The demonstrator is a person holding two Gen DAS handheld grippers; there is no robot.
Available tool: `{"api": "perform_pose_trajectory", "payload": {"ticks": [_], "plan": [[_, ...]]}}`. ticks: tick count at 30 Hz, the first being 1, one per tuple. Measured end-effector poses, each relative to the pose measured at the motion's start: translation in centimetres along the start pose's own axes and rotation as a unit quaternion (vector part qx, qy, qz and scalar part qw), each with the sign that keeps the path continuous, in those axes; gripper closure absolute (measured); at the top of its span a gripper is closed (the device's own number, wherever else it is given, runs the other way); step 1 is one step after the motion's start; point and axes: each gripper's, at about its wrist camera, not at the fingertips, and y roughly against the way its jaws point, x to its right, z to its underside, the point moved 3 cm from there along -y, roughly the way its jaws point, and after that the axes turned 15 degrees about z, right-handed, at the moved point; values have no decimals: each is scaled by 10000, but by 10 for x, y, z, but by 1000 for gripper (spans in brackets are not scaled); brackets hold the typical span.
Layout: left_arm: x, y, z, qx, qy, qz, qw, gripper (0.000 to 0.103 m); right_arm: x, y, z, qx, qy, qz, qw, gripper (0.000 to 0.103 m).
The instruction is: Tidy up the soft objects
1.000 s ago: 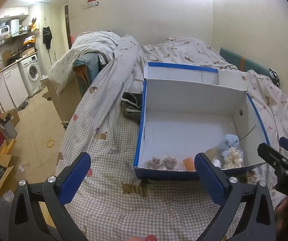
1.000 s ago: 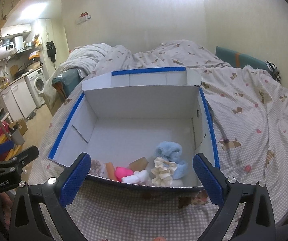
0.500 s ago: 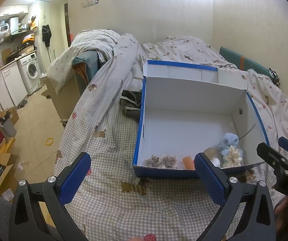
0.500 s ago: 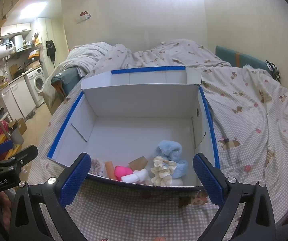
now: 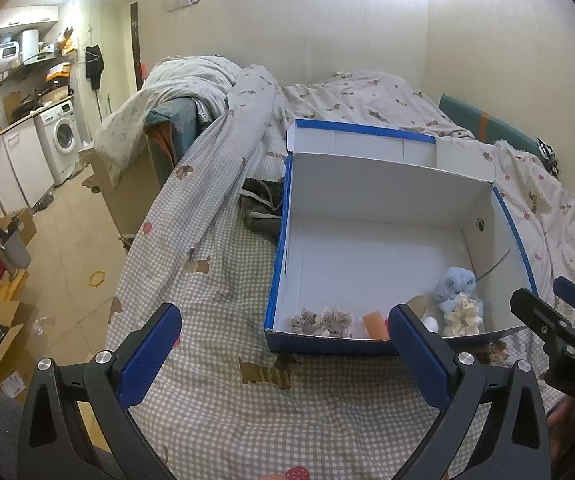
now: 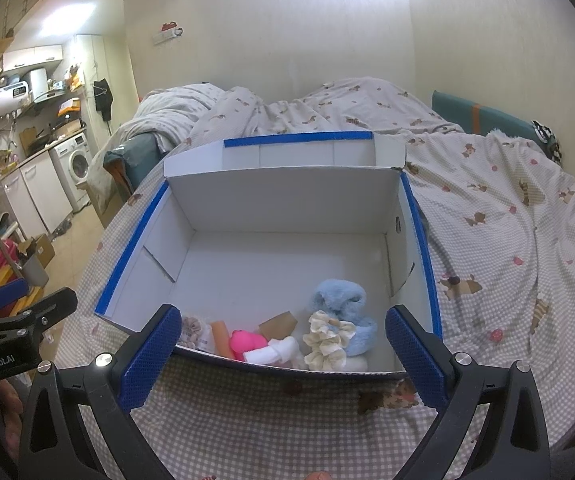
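Both cameras have eased slightly back from the white cardboard box (image 6: pixel 287 264) with blue-taped rims, which lies on the gingham bed cover (image 5: pixel 215 280). Along its near wall, from the left, lie a frilly beige scrunchie (image 5: pixel 321 317), an orange cylinder (image 6: pixel 222 334), a glossy pink toy (image 6: pixel 245 342), a ruffled cream scrunchie (image 6: pixel 327 340) and a fluffy blue sock (image 6: pixel 343 300). Left hand-held gripper (image 5: pixel 285 354) and right hand-held gripper (image 6: pixel 281 356) gape wide, holding nothing.

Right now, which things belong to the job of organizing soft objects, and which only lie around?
Job: white box; blue fluffy item; cream scrunchie; pink toy; grey scrunchies.

Lying about: dark garment; washing machine; yellow ring.
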Motion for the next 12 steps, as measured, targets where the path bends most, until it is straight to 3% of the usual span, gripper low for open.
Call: {"api": "perform_pose_trajectory", "payload": {"ticks": [12], "plan": [[-1, 3, -1, -2, 88, 96, 9999, 0, -1, -1, 0, 27, 1, -35, 10000, 0]]}}
